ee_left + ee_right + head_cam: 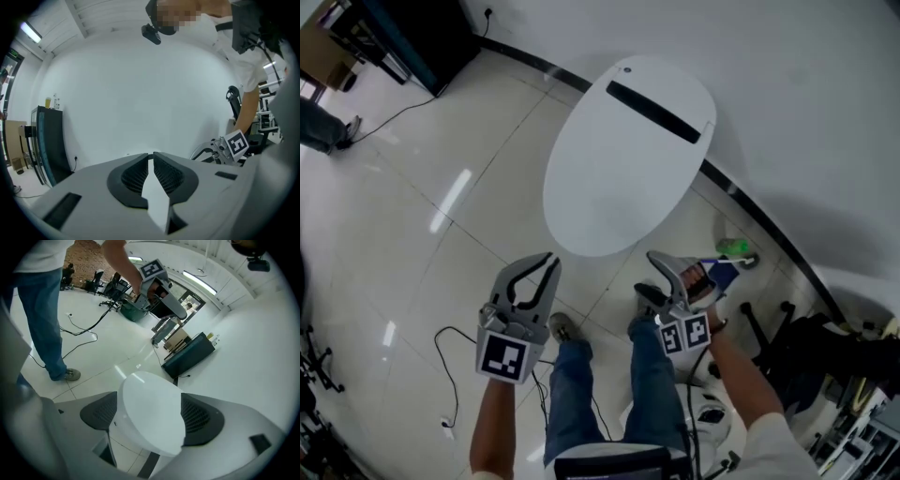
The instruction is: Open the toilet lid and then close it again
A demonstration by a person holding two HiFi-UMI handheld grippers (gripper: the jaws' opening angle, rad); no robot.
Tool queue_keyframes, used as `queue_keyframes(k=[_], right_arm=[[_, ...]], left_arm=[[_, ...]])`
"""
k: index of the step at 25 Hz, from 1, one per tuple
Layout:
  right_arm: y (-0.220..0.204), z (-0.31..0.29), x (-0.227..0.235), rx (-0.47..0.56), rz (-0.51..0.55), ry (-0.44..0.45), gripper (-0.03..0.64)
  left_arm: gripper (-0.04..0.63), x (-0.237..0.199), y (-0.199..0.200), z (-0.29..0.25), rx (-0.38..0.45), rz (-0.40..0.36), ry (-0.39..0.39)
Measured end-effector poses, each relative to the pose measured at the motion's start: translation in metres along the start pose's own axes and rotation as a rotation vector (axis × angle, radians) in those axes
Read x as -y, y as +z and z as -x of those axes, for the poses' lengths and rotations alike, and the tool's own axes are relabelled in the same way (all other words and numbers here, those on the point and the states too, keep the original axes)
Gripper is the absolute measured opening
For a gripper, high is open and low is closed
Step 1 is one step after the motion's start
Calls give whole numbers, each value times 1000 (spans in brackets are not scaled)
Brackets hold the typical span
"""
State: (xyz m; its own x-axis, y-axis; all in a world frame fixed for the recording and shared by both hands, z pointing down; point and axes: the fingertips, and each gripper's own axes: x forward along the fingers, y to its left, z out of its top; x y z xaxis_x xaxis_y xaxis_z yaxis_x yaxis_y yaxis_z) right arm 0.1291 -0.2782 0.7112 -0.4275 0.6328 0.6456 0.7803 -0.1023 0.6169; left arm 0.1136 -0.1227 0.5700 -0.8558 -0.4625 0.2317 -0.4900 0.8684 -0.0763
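From above, the toilet lid (623, 159) lies shut, a white oval against the wall. Both my forearms reach forward over my jeans. My left claw (539, 264) and right claw (661, 277) are held just short of the lid's near edge, touching nothing.

The left gripper view misses the lid altogether. It tilts up at the bare wall, with a black cabinet (47, 140) at the side. Its jaws all but meet at the tips, with nothing between them.

The right gripper view frames the lid between its jaws, which are spread wide and not touching it.
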Motion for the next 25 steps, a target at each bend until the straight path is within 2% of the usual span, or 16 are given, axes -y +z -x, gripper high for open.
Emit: queue_keyframes(k=[3, 6, 10, 18, 23, 25], right_arm=[[-3, -27, -26, -33, 25, -32, 422], [-16, -65, -44, -58, 111, -80, 423], [-41, -114, -62, -107, 220, -118, 442], [-55, -163, -95, -112, 239, -61, 442], [-64, -184, -85, -172, 228, -112, 442], [-65, -186, -84, -177, 216, -104, 433]], left_arm=[[28, 0, -33, 7, -31, 13, -8], [28, -1, -54, 4, -6, 71, 42], [28, 9, -82, -7, 8, 92, 59], [28, 14, -107, -14, 18, 134, 66], [28, 5, -106, -8, 36, 145, 87], [28, 1, -107, -5, 35, 147, 94]])
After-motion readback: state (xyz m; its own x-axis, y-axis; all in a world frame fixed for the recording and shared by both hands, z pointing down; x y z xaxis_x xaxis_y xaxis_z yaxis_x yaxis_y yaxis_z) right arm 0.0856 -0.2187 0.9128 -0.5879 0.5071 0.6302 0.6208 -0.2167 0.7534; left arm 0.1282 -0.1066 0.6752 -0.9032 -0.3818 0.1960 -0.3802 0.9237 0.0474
